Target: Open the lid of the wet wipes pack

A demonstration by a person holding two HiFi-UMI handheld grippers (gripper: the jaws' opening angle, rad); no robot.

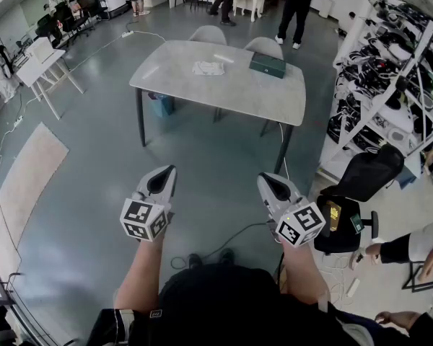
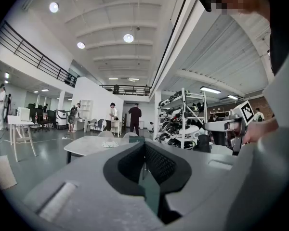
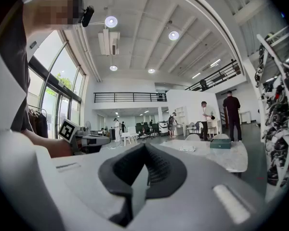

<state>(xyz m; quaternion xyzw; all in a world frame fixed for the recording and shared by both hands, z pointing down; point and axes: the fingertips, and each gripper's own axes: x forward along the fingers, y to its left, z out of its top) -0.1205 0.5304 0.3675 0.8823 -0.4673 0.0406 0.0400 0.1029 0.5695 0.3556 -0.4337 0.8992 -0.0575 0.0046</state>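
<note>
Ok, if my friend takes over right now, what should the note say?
Left gripper: jaws shut, empty.
Right gripper: jaws shut, empty.
Both are held out level, well short of the table.
A white packet, likely the wipes, lies on the table, with a green box to its right.
Done: nothing yet.
Left: walk over, steady the packet, open its lid.

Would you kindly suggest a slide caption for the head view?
Shut and empty, left gripper and right gripper held out short of the grey table bearing a green box.
</note>
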